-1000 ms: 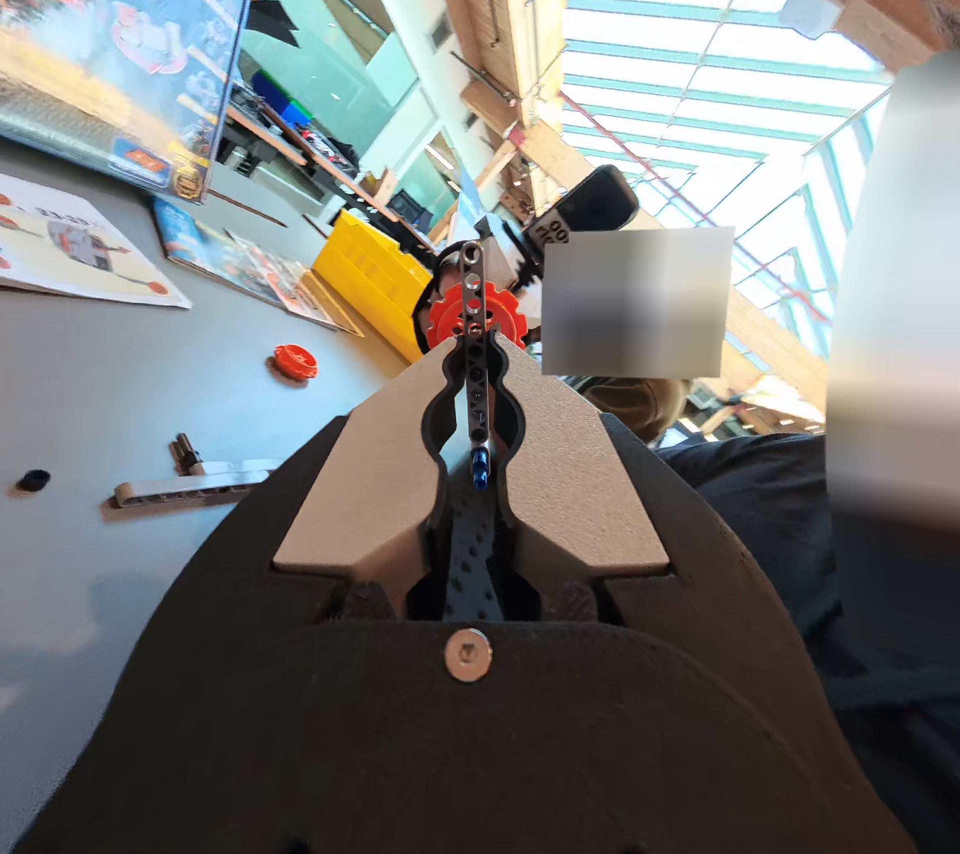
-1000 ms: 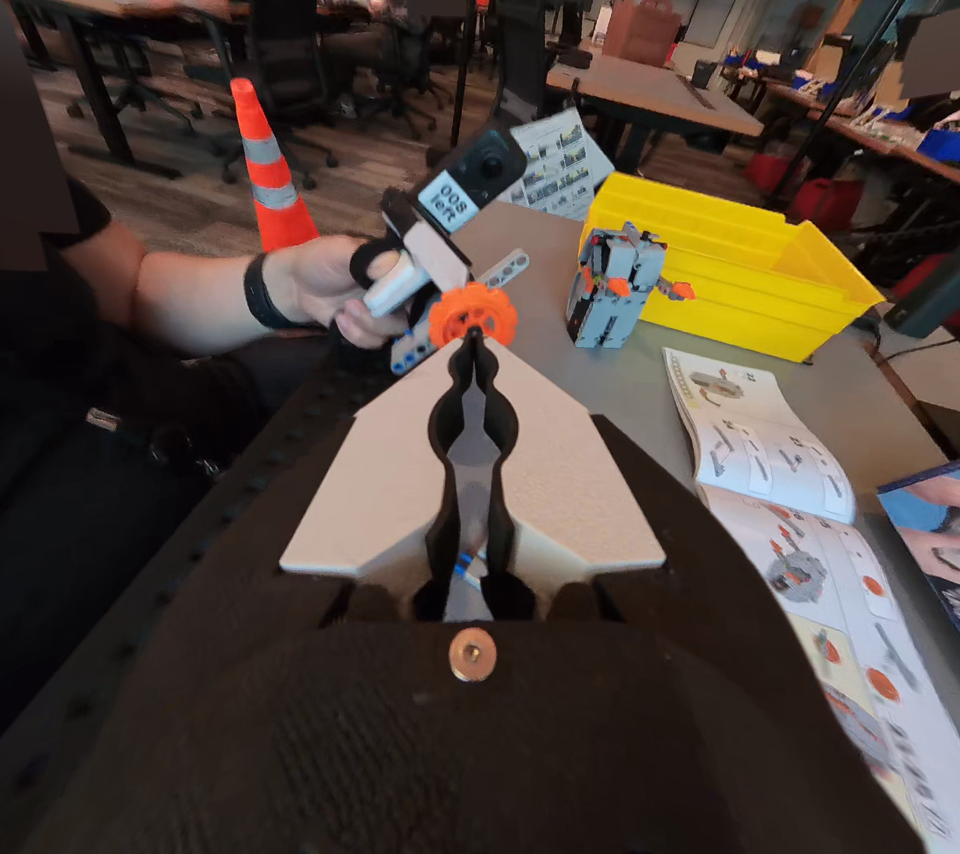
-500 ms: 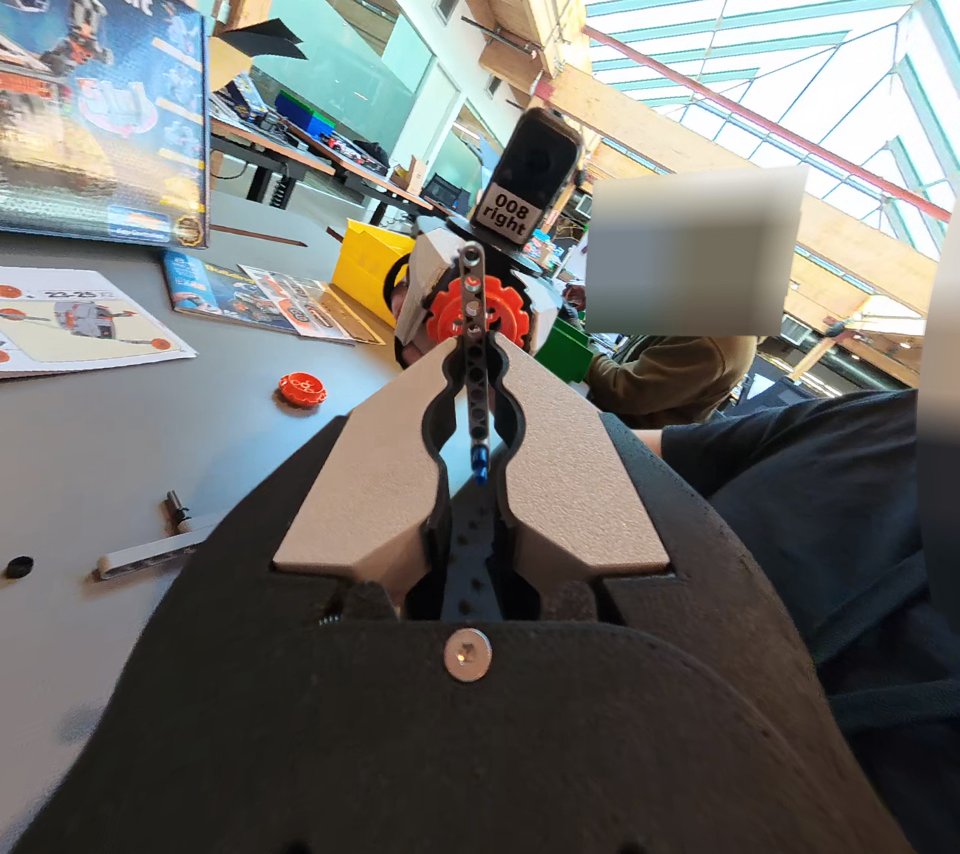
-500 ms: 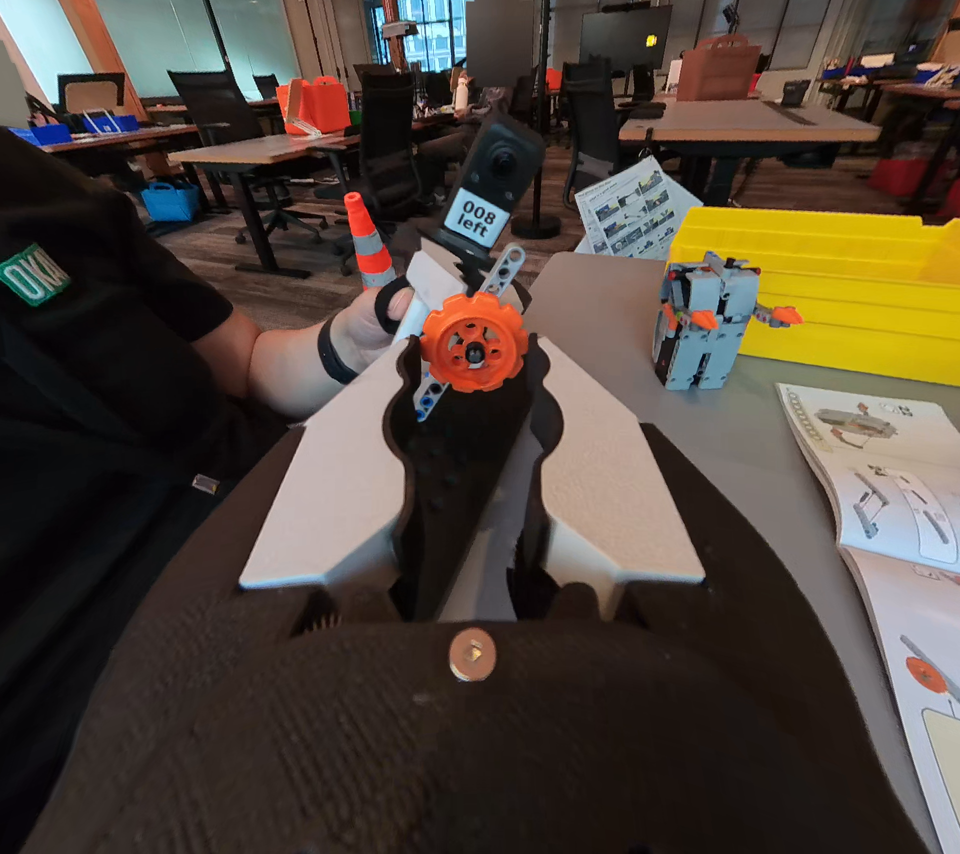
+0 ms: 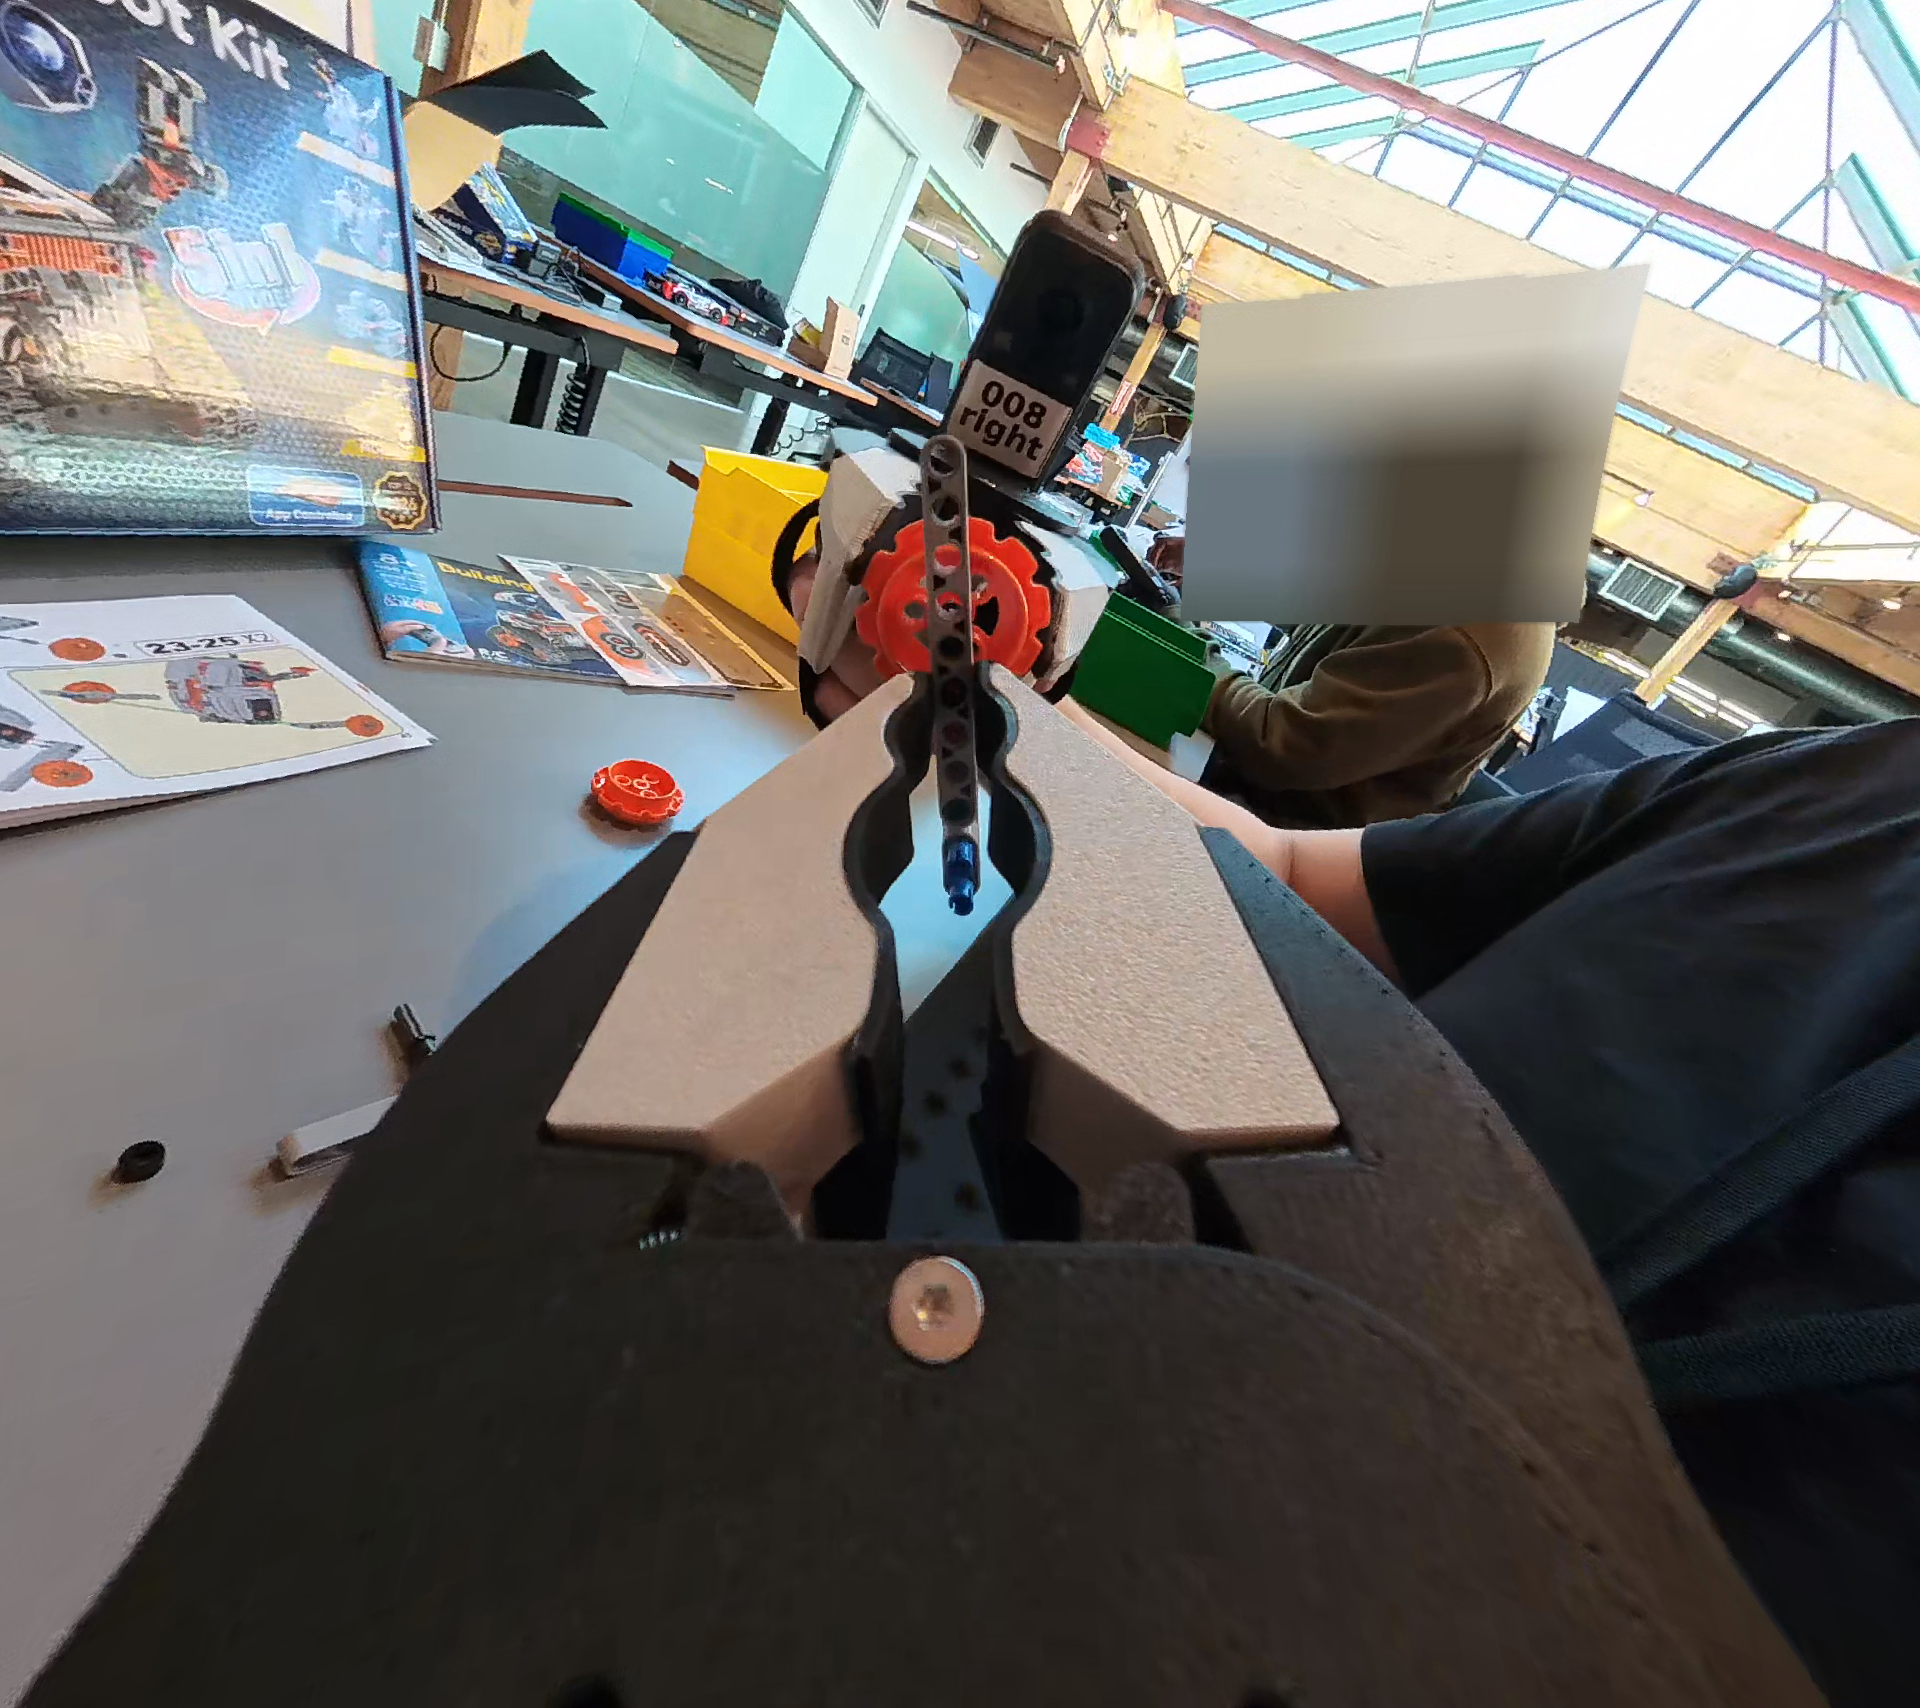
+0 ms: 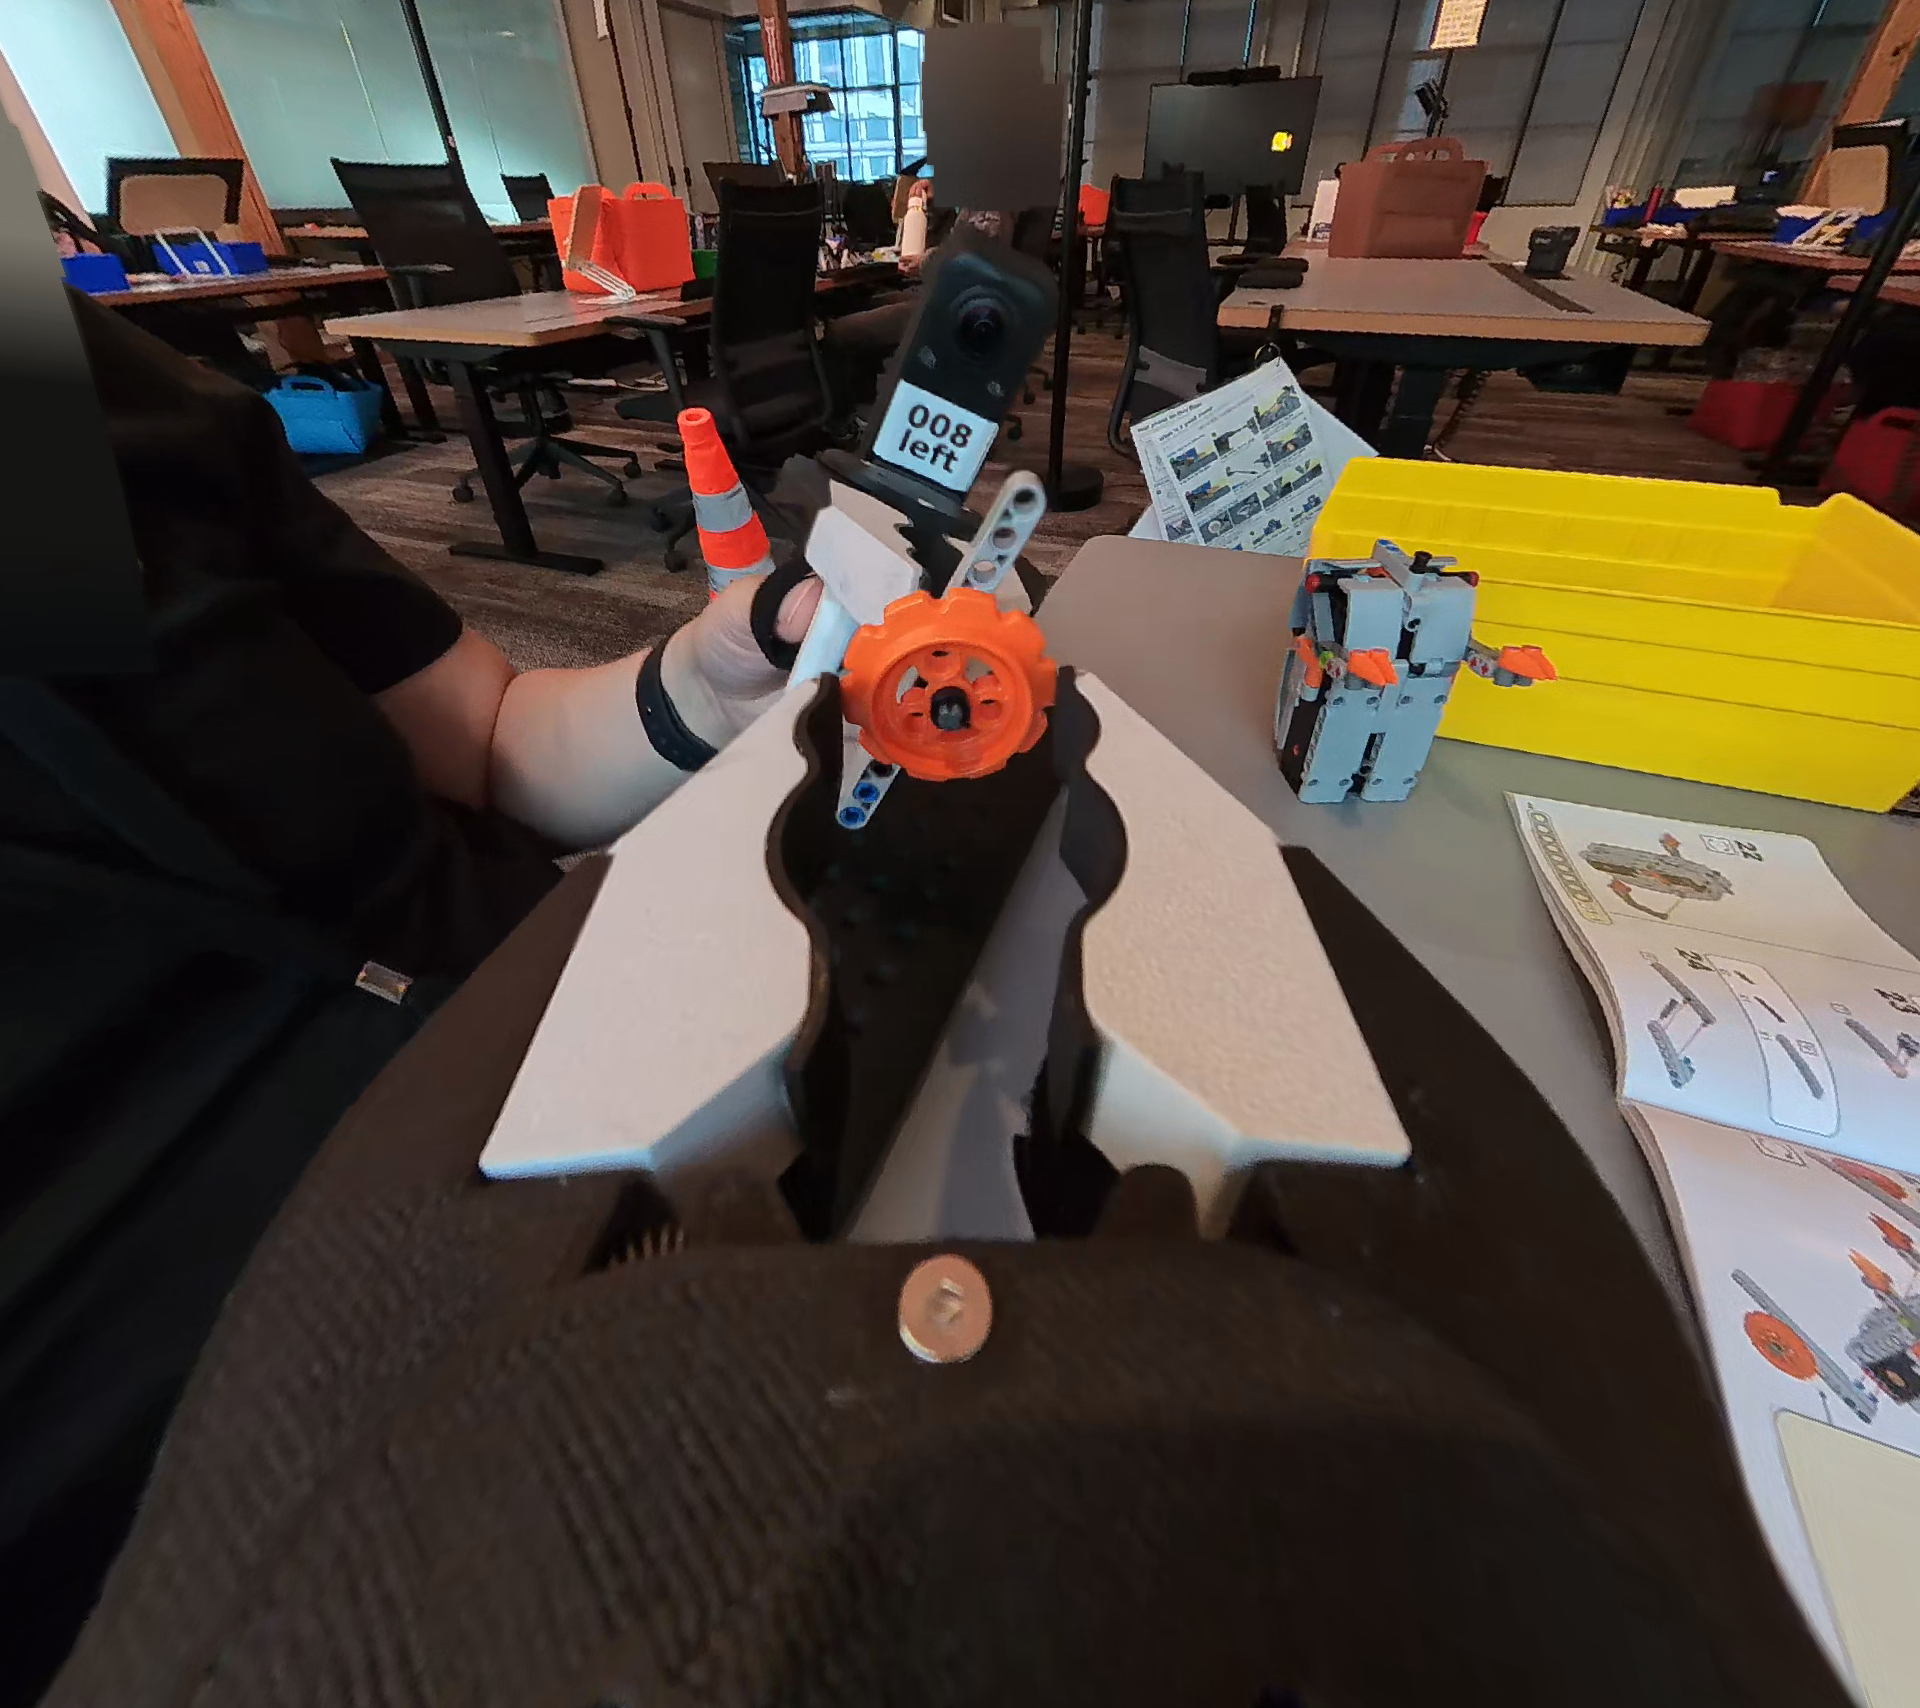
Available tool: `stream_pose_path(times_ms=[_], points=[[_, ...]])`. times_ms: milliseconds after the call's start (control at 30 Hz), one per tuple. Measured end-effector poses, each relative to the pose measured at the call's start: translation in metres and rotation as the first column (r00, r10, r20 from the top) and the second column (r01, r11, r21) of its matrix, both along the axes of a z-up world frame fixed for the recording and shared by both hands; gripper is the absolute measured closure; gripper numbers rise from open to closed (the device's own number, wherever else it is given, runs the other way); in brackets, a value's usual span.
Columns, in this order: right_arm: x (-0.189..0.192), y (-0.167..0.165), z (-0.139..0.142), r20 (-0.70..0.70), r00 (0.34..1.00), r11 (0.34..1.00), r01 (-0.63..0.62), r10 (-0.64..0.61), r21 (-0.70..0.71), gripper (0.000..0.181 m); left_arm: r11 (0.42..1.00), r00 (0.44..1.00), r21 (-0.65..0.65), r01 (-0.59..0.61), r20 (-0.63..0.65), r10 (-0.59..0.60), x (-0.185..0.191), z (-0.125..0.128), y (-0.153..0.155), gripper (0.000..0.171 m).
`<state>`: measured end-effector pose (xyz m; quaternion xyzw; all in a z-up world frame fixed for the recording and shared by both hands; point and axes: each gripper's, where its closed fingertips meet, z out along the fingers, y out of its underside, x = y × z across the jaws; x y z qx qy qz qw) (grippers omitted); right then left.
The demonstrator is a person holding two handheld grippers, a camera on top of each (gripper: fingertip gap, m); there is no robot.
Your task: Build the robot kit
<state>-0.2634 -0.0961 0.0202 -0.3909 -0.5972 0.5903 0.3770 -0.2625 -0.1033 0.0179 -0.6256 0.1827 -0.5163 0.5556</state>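
My left gripper (image 5: 951,684) is shut on a grey perforated beam (image 5: 948,515) and holds it upright above the table, with a blue pin (image 5: 961,869) at the beam's lower end. An orange toothed wheel (image 5: 902,609) sits on the beam's far side. In the right wrist view the wheel (image 6: 948,697) faces me, on a black pin through the beam (image 6: 1003,531). My right gripper (image 6: 948,694) has its jaws spread wide, and its fingertips sit against the wheel's two sides. The left gripper's fingers (image 6: 862,557) show behind the wheel, held by a person's hand (image 6: 727,661).
On the grey table (image 6: 1164,619) stand a yellow bin (image 6: 1621,619) and a grey-and-orange brick robot (image 6: 1371,671), with open instruction booklets (image 6: 1714,983). The left wrist view shows a kit box (image 5: 197,287), a loose orange wheel (image 5: 636,792), a white beam (image 5: 322,1149) and a small black part (image 5: 138,1159).
My right gripper went from shut, with its tip at the wheel, to jaws spread around the wheel. Both views tilted more level. The left gripper kept its hold on the beam.
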Motion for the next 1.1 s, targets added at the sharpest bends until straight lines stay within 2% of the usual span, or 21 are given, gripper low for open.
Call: stream_pose_path(times_ms=[167, 233, 300, 367, 467, 600, 733, 833, 900, 967, 1033, 1100], points=[[-0.002, 0.006, -0.008, 0.033, 0.999, 1.0, 0.02, -0.021, 0.004, 0.141, 1.0, 1.0, -0.025, 0.004, 0.017, -0.003, -0.002, -0.01, 0.006, 0.166], [-0.005, 0.016, -0.018, 0.088, 0.994, 0.998, 0.063, -0.064, 0.014, 0.141, 0.997, 1.0, -0.071, -0.01, -0.001, 0.01, -0.007, -0.022, 0.014, 0.165], [-0.004, 0.036, -0.036, 0.209, 0.969, 0.991, 0.129, -0.134, 0.036, 0.141, 0.993, 0.995, -0.098, -0.069, -0.074, 0.062, -0.019, -0.041, 0.026, 0.149], [0.003, 0.066, -0.057, 0.327, 0.904, 0.96, 0.246, -0.276, 0.13, 0.141, 0.99, 0.987, -0.11, -0.087, -0.142, 0.071, -0.027, -0.057, 0.028, 0.148], [0.019, 0.096, -0.095, 0.517, 0.758, 0.918, 0.322, -0.397, 0.233, 0.142, 0.988, 0.968, -0.141, -0.07, -0.249, 0.033, -0.033, -0.078, 0.023, 0.149], [0.021, 0.112, -0.13, 0.643, 0.639, 0.902, 0.364, -0.423, 0.232, 0.141, 0.986, 0.955, -0.14, -0.087, -0.294, 0.042, -0.045, -0.085, 0.024, 0.154], [0.012, 0.119, -0.148, 0.666, 0.597, 0.891, 0.365, -0.447, 0.271, 0.141, 0.985, 0.963, -0.158, -0.073, -0.268, 0.028, -0.052, -0.085, 0.024, 0.154], [0.007, 0.119, -0.159, 0.673, 0.589, 0.89, 0.366, -0.448, 0.272, 0.141, 0.985, 0.972, -0.159, -0.066, -0.234, 0.027, -0.057, -0.082, 0.024, 0.154], [0.008, 0.117, -0.157, 0.665, 0.576, 0.873, 0.401, -0.477, 0.279, 0.135, 0.985, 0.976, -0.16, -0.061, -0.214, 0.026, -0.059, -0.081, 0.023, 0.154], [0.014, 0.114, -0.143, 0.62, 0.543, 0.821, 0.437, -0.566, 0.368, 0.132, 0.985, 0.978, -0.161, -0.059, -0.207, 0.025, -0.062, -0.08, 0.022, 0.154], [0.007, 0.097, -0.125, 0.544, 0.579, 0.795, 0.439, -0.606, 0.418, 0.137, 0.985, 0.98, -0.161, -0.06, -0.197, 0.027, -0.064, -0.079, 0.021, 0.153], [-0.004, 0.068, -0.133, 0.592, 0.607, 0.848, 0.394, -0.529, 0.355, 0.141, 0.979, 0.981, -0.19, -0.07, -0.193, 0.033, -0.065, -0.081, 0.022, 0.154]])
